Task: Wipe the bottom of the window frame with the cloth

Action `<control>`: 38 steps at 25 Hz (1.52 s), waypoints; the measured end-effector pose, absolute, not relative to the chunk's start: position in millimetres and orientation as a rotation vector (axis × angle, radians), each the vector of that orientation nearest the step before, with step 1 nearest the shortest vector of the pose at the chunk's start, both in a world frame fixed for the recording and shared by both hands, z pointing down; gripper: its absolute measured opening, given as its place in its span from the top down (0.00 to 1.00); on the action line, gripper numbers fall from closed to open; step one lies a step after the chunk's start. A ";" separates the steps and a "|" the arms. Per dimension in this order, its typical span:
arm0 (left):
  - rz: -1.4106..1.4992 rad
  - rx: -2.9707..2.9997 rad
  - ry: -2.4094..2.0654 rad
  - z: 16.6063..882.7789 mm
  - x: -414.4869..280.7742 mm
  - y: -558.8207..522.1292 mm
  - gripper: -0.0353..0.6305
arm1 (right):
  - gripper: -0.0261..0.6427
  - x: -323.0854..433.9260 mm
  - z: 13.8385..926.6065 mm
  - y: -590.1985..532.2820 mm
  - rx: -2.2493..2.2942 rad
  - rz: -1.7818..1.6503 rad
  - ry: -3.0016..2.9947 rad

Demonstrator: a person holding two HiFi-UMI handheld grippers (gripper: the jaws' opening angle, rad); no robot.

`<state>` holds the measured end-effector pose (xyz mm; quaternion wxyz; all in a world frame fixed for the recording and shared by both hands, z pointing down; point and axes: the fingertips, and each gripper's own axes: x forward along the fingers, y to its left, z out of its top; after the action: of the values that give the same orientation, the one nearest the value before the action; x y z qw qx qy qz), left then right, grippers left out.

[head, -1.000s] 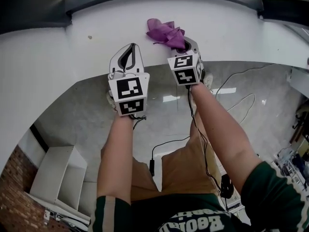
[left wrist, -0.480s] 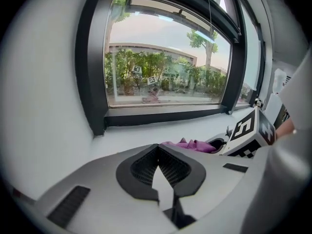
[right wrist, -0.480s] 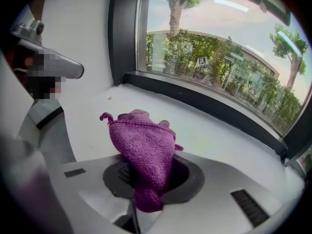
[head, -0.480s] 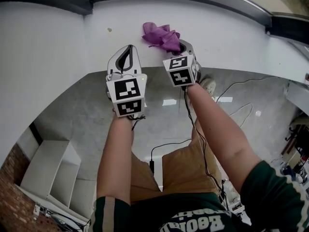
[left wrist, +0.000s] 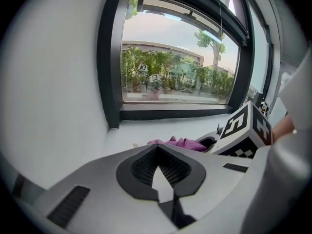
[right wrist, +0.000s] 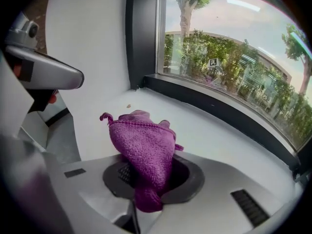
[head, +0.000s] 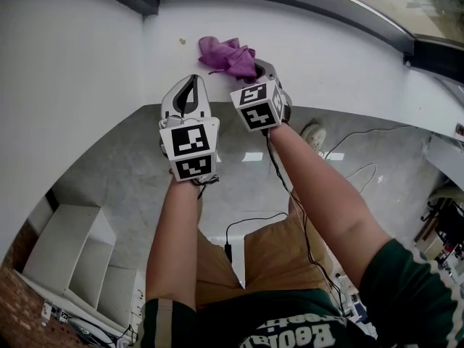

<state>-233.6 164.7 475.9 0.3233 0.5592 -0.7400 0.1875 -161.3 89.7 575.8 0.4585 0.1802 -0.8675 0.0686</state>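
Note:
A crumpled purple cloth (head: 226, 55) rests on the white sill (head: 333, 49), and my right gripper (head: 258, 69) is shut on its near end. In the right gripper view the cloth (right wrist: 144, 147) bulges up out of the closed jaws of the right gripper (right wrist: 146, 191). The dark bottom rail of the window frame (right wrist: 219, 115) runs behind it, a short way off. My left gripper (head: 187, 91) hovers at the sill's front edge, left of the cloth, shut and empty. In the left gripper view the left gripper (left wrist: 157, 155) points at the frame's bottom rail (left wrist: 175, 113), with the cloth (left wrist: 178, 143) to its right.
A small brown speck (head: 182, 41) lies on the sill left of the cloth. The frame's dark upright (left wrist: 109, 62) closes off the sill's left end by the white wall. Below the sill are grey floor, black cables (head: 254, 220) and a white shelf unit (head: 80, 259).
Both grippers and the cloth have slid left along the sill, toward the frame's left corner. The right gripper has kept its hold on the cloth.

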 end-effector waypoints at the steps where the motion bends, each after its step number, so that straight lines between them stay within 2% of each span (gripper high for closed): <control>1: 0.491 1.465 -1.944 475.4 -235.4 166.8 0.93 | 0.83 -168.4 575.4 93.9 0.428 0.165 -2.143; 22: 0.458 1.324 -2.007 472.6 -275.3 230.6 0.93 | 0.83 -276.7 571.7 159.0 0.223 0.117 -2.235; 32: 0.457 1.303 -2.019 473.7 -280.7 235.6 0.93 | 0.83 -292.1 573.6 171.0 0.159 0.116 -2.247; 38: 0.488 1.325 -2.034 459.0 -275.3 237.2 0.93 | 0.83 -281.8 545.4 154.1 0.170 0.418 -2.334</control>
<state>-275.3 237.2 459.0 0.3269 0.5057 -0.7763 0.1863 -281.8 154.1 545.4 0.3729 0.0662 -0.9110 0.1631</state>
